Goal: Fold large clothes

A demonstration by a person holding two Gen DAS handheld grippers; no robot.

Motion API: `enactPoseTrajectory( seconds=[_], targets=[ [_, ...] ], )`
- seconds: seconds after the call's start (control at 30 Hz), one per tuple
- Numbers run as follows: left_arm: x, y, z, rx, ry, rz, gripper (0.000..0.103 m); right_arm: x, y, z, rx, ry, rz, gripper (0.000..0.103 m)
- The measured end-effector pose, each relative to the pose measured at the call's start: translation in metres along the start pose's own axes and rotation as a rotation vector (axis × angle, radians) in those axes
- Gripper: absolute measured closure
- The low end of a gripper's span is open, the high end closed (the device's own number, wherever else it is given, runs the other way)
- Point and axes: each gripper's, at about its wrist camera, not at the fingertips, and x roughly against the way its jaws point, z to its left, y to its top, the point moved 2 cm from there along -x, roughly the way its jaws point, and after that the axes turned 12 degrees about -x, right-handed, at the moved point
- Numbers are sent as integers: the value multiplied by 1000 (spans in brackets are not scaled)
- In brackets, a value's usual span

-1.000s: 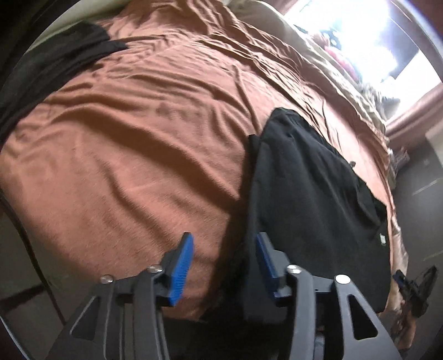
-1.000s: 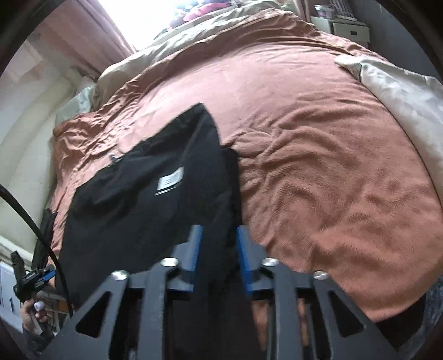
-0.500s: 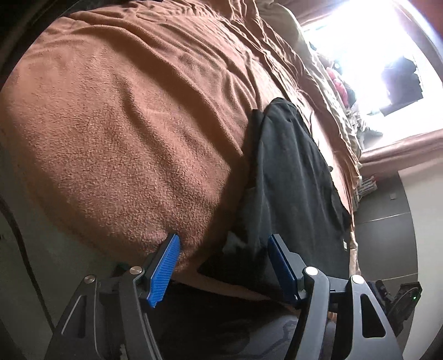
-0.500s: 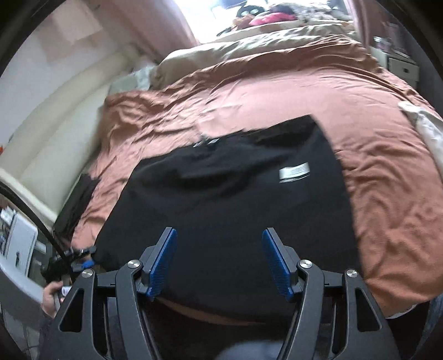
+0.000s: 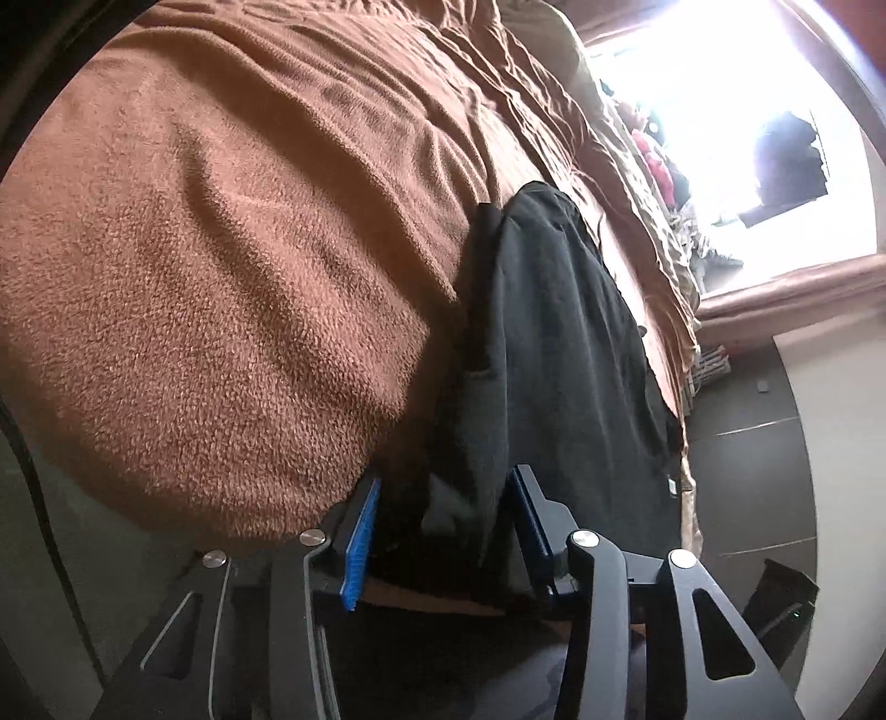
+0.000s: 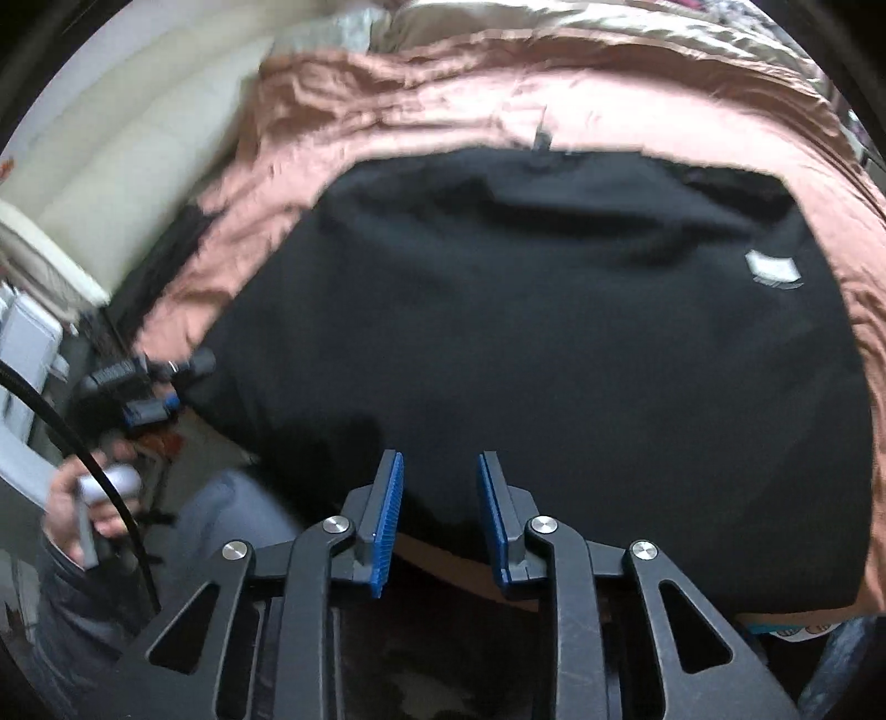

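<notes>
A large black garment [image 6: 554, 332] lies spread flat on the brown bed cover [image 6: 421, 111], with a small white label [image 6: 772, 268] near its right side. My right gripper [image 6: 437, 498] is open and empty at the garment's near edge. In the left wrist view the same garment [image 5: 565, 343] runs along the bed's edge and hangs over it. My left gripper [image 5: 443, 520] is open, its blue pads on either side of the garment's hanging corner, not closed on it.
The brown fleece bed cover [image 5: 232, 266] fills the left of the left wrist view. A bright window [image 5: 720, 111] and beige bedding [image 6: 554, 22] are at the far end. The left gripper and hand [image 6: 111, 421] show at the bed's left edge, beside white furniture [image 6: 27, 354].
The right gripper let go of the garment, opened and swung left along its near edge. The left gripper dropped to the bed's edge, with the jaws now around the hanging corner.
</notes>
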Motion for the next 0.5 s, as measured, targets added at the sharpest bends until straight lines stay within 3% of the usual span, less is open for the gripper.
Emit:
enactPoseTrajectory(
  seconds=[0.13,0.37,0.5],
  targets=[
    [0,-2,-2,-2,13,-4,60,-29,14,-7,-6,-42,46,85],
    [6,-10,4,38,14,-11,62,-53,56,3,0,-101,27,85],
    [15,-21,11,118,11,-17,63,-67,77,0,-24,-137,9,85]
  ],
)
